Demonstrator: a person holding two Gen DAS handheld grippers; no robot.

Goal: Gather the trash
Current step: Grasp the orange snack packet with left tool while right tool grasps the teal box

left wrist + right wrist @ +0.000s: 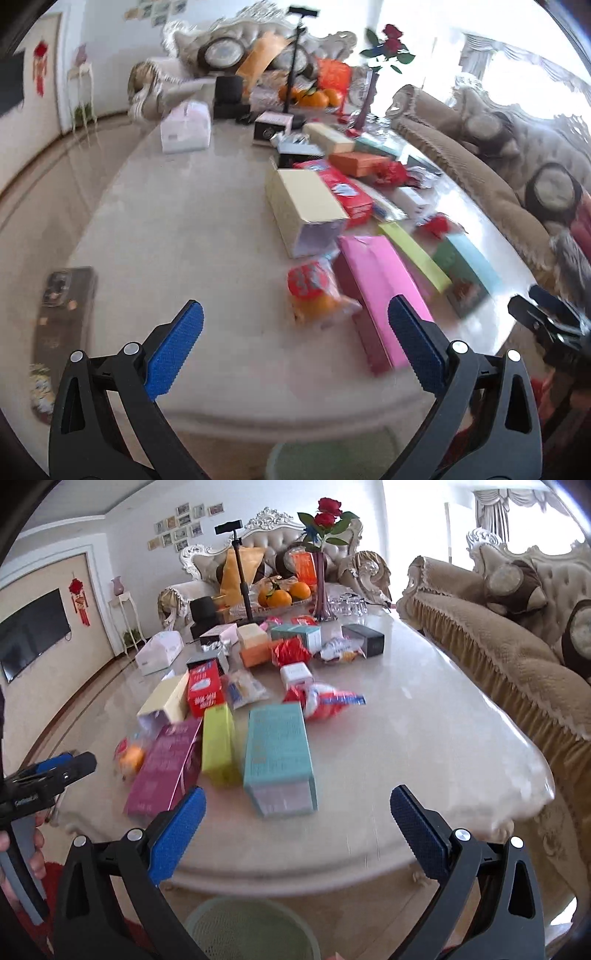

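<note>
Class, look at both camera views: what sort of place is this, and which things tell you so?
Most likely a home living room. An ornate tufted sofa stands behind a long marble coffee table, a wall-mounted television hangs at left, and framed photos dot the wall.

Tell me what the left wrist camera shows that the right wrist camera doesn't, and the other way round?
Only the left wrist view shows a dark phone-like slab lying on the floor.

Only the right wrist view shows a black wall-mounted television and a cluster of clear drinking glasses.

Both show the cream marble table, the pink rectangular box, the pale green mesh wastebasket under its edge, and each open gripper: left, right.
</note>
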